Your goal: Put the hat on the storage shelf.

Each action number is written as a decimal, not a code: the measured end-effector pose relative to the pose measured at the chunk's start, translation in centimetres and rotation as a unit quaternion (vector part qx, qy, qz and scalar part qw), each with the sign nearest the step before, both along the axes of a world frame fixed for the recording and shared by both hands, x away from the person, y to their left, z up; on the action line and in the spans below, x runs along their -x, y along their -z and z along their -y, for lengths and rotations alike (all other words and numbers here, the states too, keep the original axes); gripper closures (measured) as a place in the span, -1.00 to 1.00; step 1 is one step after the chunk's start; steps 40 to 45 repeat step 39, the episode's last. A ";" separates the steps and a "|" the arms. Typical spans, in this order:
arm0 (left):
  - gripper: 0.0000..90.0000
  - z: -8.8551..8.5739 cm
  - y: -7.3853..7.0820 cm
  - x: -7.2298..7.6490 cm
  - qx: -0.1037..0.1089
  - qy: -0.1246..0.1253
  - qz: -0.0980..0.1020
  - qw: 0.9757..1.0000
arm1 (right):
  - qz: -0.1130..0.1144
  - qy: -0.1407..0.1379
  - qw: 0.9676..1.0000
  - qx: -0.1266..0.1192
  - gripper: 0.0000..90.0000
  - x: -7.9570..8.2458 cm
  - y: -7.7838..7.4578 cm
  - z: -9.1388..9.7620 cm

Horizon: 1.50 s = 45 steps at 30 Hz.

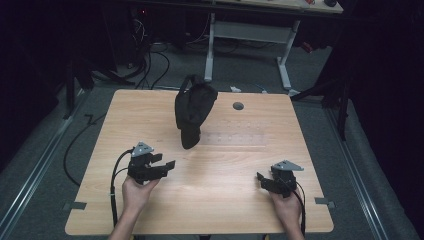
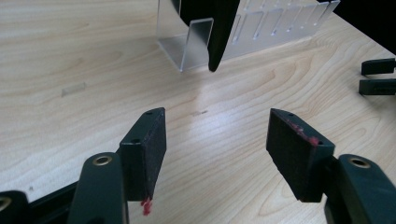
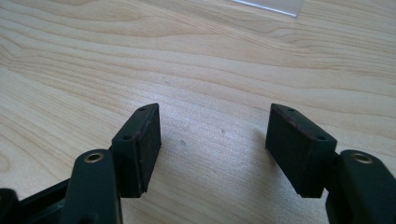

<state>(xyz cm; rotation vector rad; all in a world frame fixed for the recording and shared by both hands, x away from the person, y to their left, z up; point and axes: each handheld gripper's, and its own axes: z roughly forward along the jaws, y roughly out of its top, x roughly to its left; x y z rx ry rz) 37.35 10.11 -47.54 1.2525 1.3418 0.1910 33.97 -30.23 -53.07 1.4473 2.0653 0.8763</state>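
Black cap (image 1: pixel 193 111) hangs on a clear acrylic stand (image 1: pixel 235 134) at the centre of my high view, a little above the middle of the frame, its peak pointing down toward the lower edge. It sits on the wooden table (image 1: pixel 210 200), the largest thing I see, which spans most of the frame; a small round hole (image 1: pixel 238 106) lies in the tabletop just right of the cap. In my left gripper view the cap (image 2: pixel 215 28) drops in from the top centre, its dark tip in front of the stand (image 2: pixel 196 44), whose slotted wall runs off to the upper right. Nothing lies between either gripper and the cap, just bare wood. My left gripper (image 1: pixel 167 164) sits at lower left of the high view, well apart from the cap, jaws pointing right and spread wide with nothing between them, only tabletop beyond the pads (image 2: pixel 149 149). My right gripper (image 1: pixel 260 177) sits at lower right, jaws parted just as wide over bare wood, touching nothing; its tips show at the right edge of the left gripper view (image 2: pixel 378 77).
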 end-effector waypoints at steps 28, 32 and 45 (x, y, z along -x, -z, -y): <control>-0.24 0.6 6.5 0.9 -0.115 -0.030 -0.002 0.993 | 0.000 0.000 1.000 0.000 -0.20 0.0 0.0 0.0; -0.31 0.8 7.1 1.1 -0.122 -0.033 0.026 0.992 | 0.000 0.000 1.000 0.000 -0.20 0.0 0.0 0.0; -0.36 0.8 7.1 1.2 -0.121 -0.035 0.024 0.992 | 0.000 0.000 1.000 0.000 -0.20 0.0 0.0 0.0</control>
